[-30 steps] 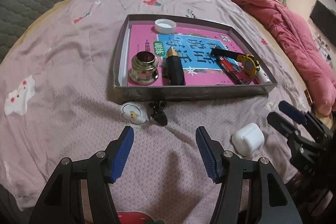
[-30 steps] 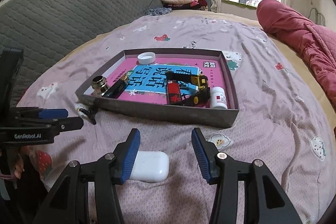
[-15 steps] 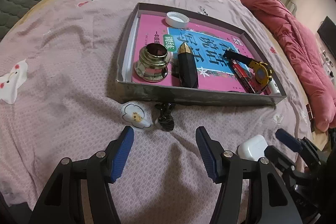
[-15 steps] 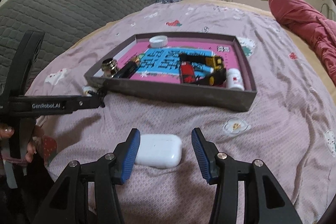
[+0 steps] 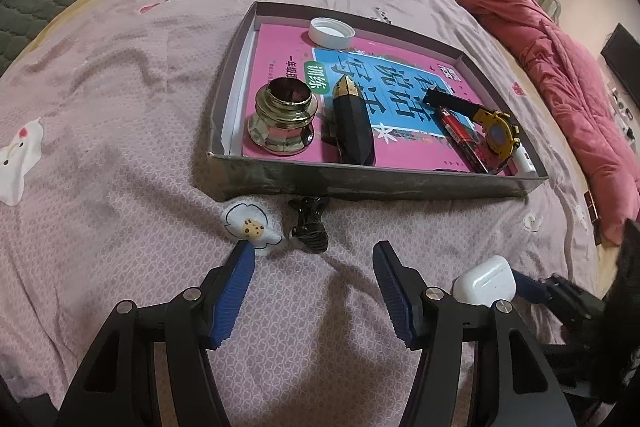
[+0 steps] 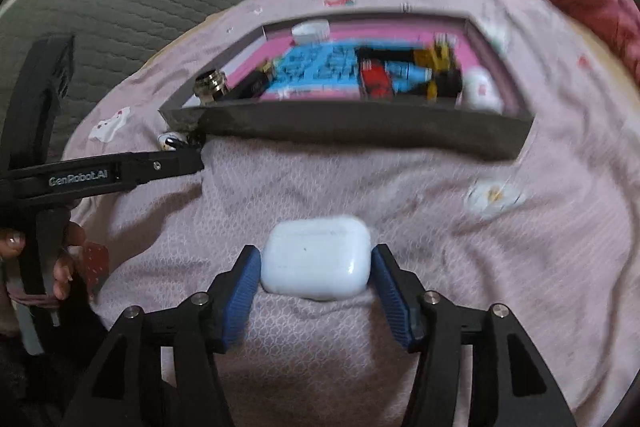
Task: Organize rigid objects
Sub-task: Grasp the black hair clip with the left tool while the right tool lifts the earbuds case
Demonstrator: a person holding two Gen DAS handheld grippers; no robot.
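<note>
A white earbud case (image 6: 316,263) lies on the pink bedspread, right between the blue pads of my right gripper (image 6: 316,251). Its jaws are opening, and the pads flank the case's sides without clearly pressing. In the left wrist view the same case (image 5: 486,281) sits at the lower right. My left gripper (image 5: 313,255) is open and empty above the bedspread. A small black hair clip (image 5: 310,227) lies just beyond its fingertips, in front of the grey tray (image 5: 400,183).
The tray holds a pink book, a brass cap (image 5: 284,115), a black and gold piece (image 5: 352,123), a white lid (image 5: 331,33), a red lighter (image 5: 460,131) and a yellow watch (image 5: 498,135). A red quilt (image 5: 560,59) lies right; a person's hand (image 6: 60,259) grips the left handle.
My right gripper sank and tipped down over the earbud case, which now lies between wider fingers. The left gripper's view tipped slightly closer to the clip and tray.
</note>
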